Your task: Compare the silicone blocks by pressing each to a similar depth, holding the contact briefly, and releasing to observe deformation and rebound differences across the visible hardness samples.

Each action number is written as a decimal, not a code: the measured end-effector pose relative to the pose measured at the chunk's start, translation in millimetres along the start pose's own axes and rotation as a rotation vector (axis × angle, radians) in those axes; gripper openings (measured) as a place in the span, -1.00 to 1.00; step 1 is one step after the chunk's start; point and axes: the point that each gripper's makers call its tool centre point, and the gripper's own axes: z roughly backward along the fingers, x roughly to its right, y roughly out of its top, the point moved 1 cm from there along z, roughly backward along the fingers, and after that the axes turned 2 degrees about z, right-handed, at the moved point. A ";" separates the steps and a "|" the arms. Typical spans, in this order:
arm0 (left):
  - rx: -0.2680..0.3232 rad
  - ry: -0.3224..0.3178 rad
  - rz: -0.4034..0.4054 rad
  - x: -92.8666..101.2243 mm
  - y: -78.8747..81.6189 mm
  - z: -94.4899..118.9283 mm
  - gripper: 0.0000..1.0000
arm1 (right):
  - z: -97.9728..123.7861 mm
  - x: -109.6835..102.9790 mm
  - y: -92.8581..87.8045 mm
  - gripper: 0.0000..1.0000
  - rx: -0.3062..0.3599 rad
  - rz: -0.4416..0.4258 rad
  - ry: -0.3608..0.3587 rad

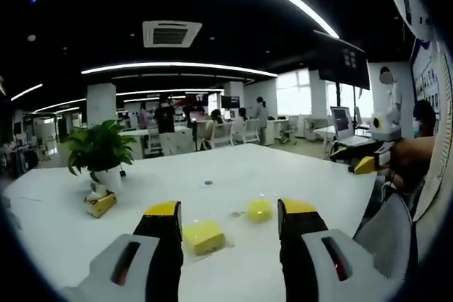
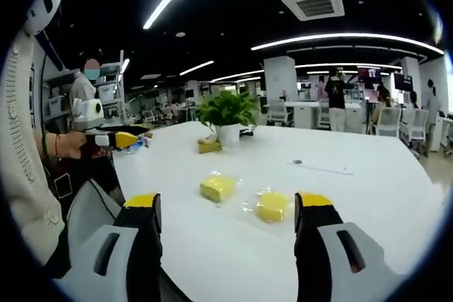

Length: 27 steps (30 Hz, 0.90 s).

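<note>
Two yellow blocks (image 2: 217, 187) (image 2: 273, 206) on table (image 2: 368, 196) | one potted plant (image 2: 226, 114) | both grippers (image 1: 230, 221) (image 2: 230, 213) — jaws apart, untouching.

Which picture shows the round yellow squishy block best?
The right gripper view. There the rounded yellow silicone block lies in its clear wrapper between the claw's open jaws, near and unblocked. In the left gripper view it looks smaller and farther away, beside the right jaw, behind the square yellow silicone block.

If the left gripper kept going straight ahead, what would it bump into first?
Probably the square yellow block. It lies on the white table right between the left gripper's open jaws, nearest of all. The rounder yellow block sits farther on, though depth is hard to judge here.
</note>
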 end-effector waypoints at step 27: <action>-0.155 -0.075 0.228 13.8 -30.1 -11.7 0.64 | 11.8 7.1 -19.1 0.71 -0.064 -0.071 -0.043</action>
